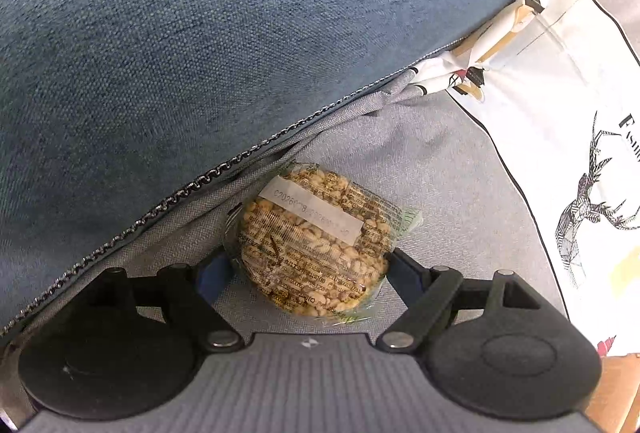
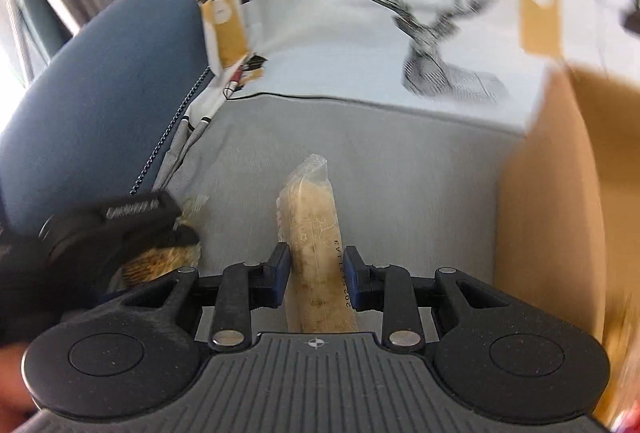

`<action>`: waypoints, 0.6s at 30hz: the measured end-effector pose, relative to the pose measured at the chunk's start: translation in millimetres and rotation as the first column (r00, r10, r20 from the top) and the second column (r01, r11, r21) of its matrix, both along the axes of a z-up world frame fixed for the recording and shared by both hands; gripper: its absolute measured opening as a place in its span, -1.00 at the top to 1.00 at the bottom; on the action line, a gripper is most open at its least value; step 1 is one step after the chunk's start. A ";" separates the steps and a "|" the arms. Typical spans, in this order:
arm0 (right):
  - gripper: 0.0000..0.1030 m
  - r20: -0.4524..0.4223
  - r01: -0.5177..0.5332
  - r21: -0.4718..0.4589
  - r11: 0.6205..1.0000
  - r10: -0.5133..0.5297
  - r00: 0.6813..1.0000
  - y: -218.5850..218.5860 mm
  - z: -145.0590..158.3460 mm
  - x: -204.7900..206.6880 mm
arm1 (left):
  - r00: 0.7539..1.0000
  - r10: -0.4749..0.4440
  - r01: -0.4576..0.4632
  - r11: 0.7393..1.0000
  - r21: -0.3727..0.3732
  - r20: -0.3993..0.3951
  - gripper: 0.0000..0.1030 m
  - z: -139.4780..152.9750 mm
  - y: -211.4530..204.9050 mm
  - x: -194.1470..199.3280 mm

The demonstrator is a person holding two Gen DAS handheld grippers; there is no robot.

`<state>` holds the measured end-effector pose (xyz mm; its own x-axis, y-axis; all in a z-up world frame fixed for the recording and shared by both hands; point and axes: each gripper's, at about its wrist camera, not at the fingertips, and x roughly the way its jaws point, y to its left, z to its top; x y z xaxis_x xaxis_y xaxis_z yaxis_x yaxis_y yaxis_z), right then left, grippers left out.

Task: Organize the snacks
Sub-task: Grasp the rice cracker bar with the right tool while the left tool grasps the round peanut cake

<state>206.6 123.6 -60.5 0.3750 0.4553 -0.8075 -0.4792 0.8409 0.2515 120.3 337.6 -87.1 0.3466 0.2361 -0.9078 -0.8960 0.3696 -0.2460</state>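
A round puffed-grain snack cake (image 1: 316, 245) in clear wrap lies on the grey sofa seat (image 1: 448, 169), by the blue cushion's zipper. My left gripper (image 1: 310, 265) has its jaws on both sides of it, touching the wrap. It also shows in the right wrist view (image 2: 160, 237), where the round cake (image 2: 148, 265) is partly hidden. My right gripper (image 2: 316, 271) is shut on a long wrapped snack bar (image 2: 316, 233) and holds it edge-up above the seat.
A blue cushion (image 1: 200, 45) fills the left. A white paper bag with a deer print (image 2: 420, 33) stands behind the seat. A brown cardboard box (image 2: 560, 185) stands at the right. The right wrist view is blurred.
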 end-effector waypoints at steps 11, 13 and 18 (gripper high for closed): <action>0.41 -0.030 0.080 0.146 0.986 -0.077 0.997 -12.7 -20.8 -48.5 | 0.989 -0.149 0.149 0.989 0.018 -0.024 -0.66 2.0 7.3 9.5; 0.41 -0.066 0.102 0.196 0.975 -0.090 0.994 -16.1 -28.6 -49.8 | 0.984 -0.175 0.176 0.984 0.015 -0.027 -0.66 0.8 6.9 11.3; 0.42 -0.083 0.118 0.190 0.975 -0.104 0.991 -17.0 -39.4 -53.8 | 0.980 -0.195 0.196 0.980 0.022 -0.038 -0.66 -1.3 5.2 15.6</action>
